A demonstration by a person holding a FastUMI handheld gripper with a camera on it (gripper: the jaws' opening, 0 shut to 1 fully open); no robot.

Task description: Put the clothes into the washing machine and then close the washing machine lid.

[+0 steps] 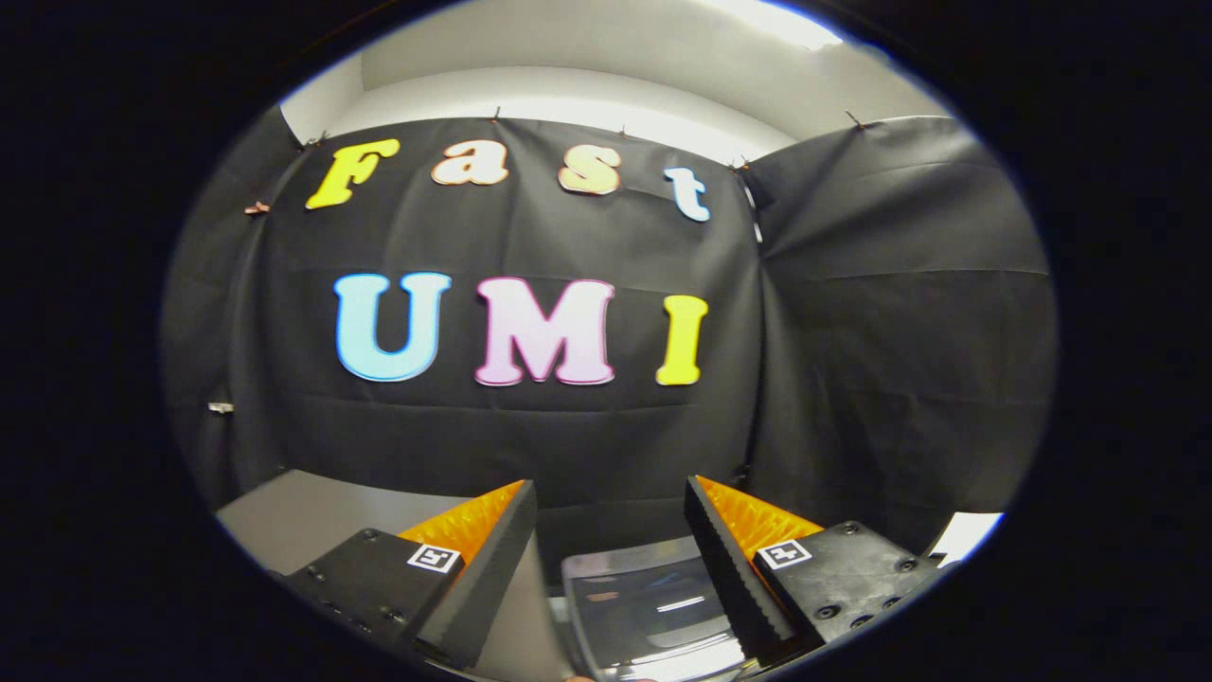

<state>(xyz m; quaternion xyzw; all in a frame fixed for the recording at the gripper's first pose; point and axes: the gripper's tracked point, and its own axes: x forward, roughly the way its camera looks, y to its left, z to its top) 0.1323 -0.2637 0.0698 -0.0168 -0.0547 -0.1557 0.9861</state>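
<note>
My gripper (611,502) is held up facing the booth's black cloth wall, its two fingers spread apart with nothing between them. Below and between the fingers I see the glossy, see-through lid of the washing machine (653,597), with light reflecting off it. I cannot tell from here whether the lid is up or down. No clothes are between the fingers.
A grey flat surface (312,516) lies beyond the left finger, running back to the cloth wall. A small white patch (966,535) shows past the right finger. The black cloth wall (852,360) stands close ahead and wraps round on the right.
</note>
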